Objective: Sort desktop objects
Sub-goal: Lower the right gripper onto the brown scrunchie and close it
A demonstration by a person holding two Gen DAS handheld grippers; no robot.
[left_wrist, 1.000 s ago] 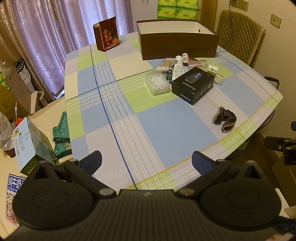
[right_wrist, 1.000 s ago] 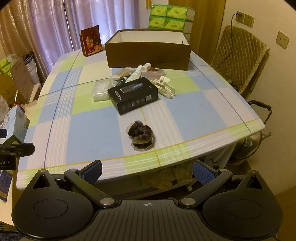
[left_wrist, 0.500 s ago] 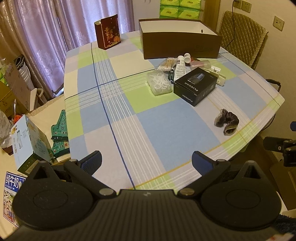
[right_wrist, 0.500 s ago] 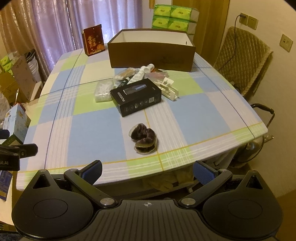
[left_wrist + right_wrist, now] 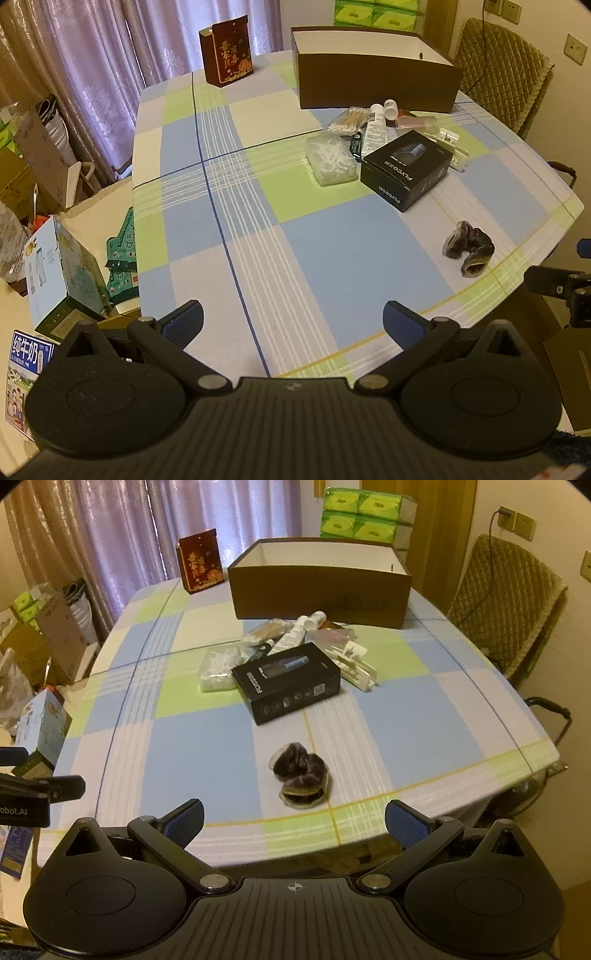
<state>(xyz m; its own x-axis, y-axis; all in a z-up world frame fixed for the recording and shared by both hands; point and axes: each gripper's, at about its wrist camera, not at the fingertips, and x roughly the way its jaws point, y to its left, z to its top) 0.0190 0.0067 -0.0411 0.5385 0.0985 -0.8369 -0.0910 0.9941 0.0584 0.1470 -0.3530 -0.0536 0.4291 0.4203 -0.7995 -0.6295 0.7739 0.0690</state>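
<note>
A dark furry hair scrunchie (image 5: 301,775) (image 5: 469,249) lies near the table's front edge. Beyond it sits a black product box (image 5: 286,681) (image 5: 406,170), with a clear bag of white picks (image 5: 218,667) (image 5: 331,159), cotton swabs (image 5: 349,120), small white bottles (image 5: 295,633) (image 5: 376,127) and a white clip pack (image 5: 354,664) around it. An open brown box (image 5: 321,589) (image 5: 376,74) stands at the back. My left gripper (image 5: 293,319) and right gripper (image 5: 294,818) both hover open and empty at the near edge; the scrunchie lies just ahead of the right one.
A dark red gift bag (image 5: 226,51) (image 5: 200,561) stands at the table's far left corner. A padded chair (image 5: 506,602) is at the right. Cartons and packets (image 5: 62,273) crowd the floor on the left. Green tissue packs (image 5: 364,517) are stacked behind the brown box.
Both grippers have crept forward toward the table, so the objects sit slightly nearer and lower in view. Nothing on the table has moved; both stay open.
</note>
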